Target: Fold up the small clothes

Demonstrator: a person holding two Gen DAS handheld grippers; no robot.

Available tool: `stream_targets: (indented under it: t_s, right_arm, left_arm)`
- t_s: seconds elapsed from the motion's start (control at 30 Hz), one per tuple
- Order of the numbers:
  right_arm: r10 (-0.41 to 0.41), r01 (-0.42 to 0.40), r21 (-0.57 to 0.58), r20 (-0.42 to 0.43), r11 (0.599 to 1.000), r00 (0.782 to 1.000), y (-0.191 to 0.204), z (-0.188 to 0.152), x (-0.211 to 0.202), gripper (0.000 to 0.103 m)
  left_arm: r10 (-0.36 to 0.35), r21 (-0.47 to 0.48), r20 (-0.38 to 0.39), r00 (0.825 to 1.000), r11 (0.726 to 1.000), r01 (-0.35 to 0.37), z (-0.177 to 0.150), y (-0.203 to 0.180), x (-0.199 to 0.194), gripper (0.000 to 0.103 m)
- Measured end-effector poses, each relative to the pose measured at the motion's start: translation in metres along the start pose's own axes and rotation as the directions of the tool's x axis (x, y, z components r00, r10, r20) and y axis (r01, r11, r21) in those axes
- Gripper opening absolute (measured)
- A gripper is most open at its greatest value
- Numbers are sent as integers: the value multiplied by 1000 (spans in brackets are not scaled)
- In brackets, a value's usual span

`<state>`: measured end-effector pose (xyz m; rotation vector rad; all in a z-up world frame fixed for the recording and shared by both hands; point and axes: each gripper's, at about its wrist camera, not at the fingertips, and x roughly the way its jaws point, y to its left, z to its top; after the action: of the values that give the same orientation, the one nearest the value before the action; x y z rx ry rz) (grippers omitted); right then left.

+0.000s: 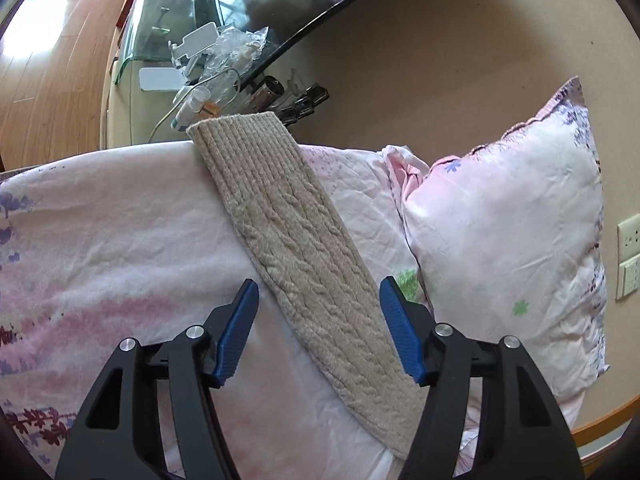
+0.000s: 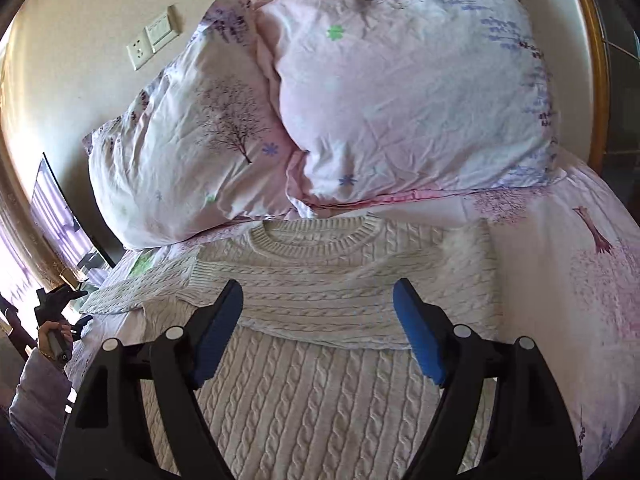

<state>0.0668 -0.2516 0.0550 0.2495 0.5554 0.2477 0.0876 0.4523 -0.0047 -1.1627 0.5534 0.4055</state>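
A cream cable-knit sweater (image 2: 320, 368) lies flat on the bed, neck toward the pillows. One sleeve is folded across the chest (image 2: 340, 300); the other sleeve (image 2: 132, 296) stretches out to the left. In the left wrist view that outstretched sleeve (image 1: 304, 248) runs diagonally over the sheet, its cuff at the bed's edge. My left gripper (image 1: 318, 292) is open and empty, its blue pads on either side of the sleeve, just above it. My right gripper (image 2: 318, 292) is open and empty above the sweater's chest. The left gripper also shows in the right wrist view (image 2: 60, 300), held in a hand.
Two floral pink pillows (image 2: 400, 92) (image 2: 180, 152) lean against the wall behind the sweater. A glass side table (image 1: 192, 44) with clutter and a cable stands past the bed's edge. Wall sockets (image 1: 628, 256) sit beside the near pillow (image 1: 508, 232).
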Motion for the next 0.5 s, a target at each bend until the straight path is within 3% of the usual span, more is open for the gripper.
stream_targets:
  t_s: [0.07, 0.17, 0.2, 0.23, 0.27, 0.33, 0.4, 0.47, 0.5]
  right_arm:
    - [-13, 13, 10, -2, 1000, 1000, -8, -4, -2, 77]
    - [-20, 20, 17, 3, 1000, 1000, -16, -9, -5, 78]
    - [-21, 21, 22, 4, 1000, 1000, -19, -11, -6, 78]
    - [-23, 23, 25, 3, 999, 1000, -21, -12, -7, 78]
    - [-27, 27, 29, 3, 999, 1000, -24, -13, -8, 78]
    - [-42, 41, 38, 6, 998, 999, -33, -15, -10, 78]
    - [-64, 63, 49, 14, 997, 998, -42, -16, -14, 78]
    - [-90, 89, 65, 24, 994, 996, -51, -18, -19, 78]
    - [-101, 99, 77, 30, 992, 994, -56, -20, -21, 78]
  left_arm:
    - [8, -25, 17, 1000, 1000, -8, 7, 1, 4, 59]
    - [26, -54, 22, 999, 998, -25, 15, 4, 10, 40]
    - [42, -44, 3, 999, 998, -42, 16, 3, 15, 15]
    - [54, -28, -16, 998, 998, -55, 16, 1, 19, 7]
    - [54, -6, -8, 999, 999, -54, 12, -6, 17, 7]
    - [-12, 119, 4, 1000, 993, 11, -2, -41, 5, 7]
    - [-99, 291, -20, 995, 952, 101, -33, -96, -8, 6]
    - [-219, 446, -117, 969, 860, 248, -84, -159, -20, 6]
    - [-272, 497, -191, 943, 802, 332, -116, -187, -24, 6]
